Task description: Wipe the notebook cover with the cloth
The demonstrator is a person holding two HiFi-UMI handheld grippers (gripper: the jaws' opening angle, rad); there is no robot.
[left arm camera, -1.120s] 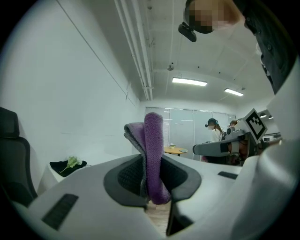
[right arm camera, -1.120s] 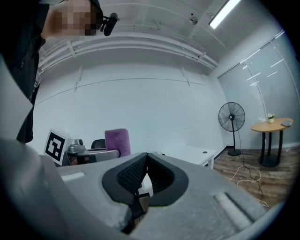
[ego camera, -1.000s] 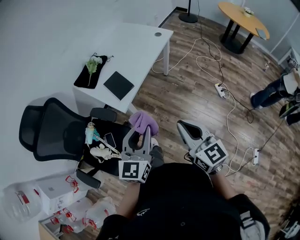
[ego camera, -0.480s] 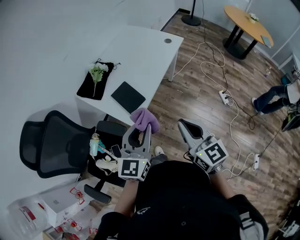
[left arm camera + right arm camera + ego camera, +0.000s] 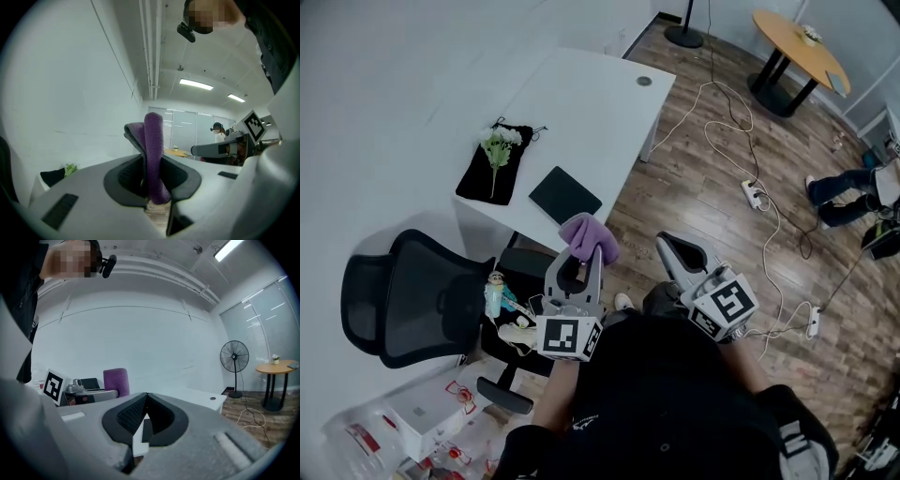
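Closer now, the desk (image 5: 581,103) sits ahead with the notebook (image 5: 565,195) near its front edge, apart from both grippers; left gripper (image 5: 579,260) pinches the cloth (image 5: 587,237), right gripper (image 5: 675,251) is closed, empty; step nearer, then press the cloth flat on the cover

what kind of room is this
Most likely an office or workroom: a white desk with a black office chair beside it, a round wooden table farther off, and a power strip with cables trailing over the wood floor.
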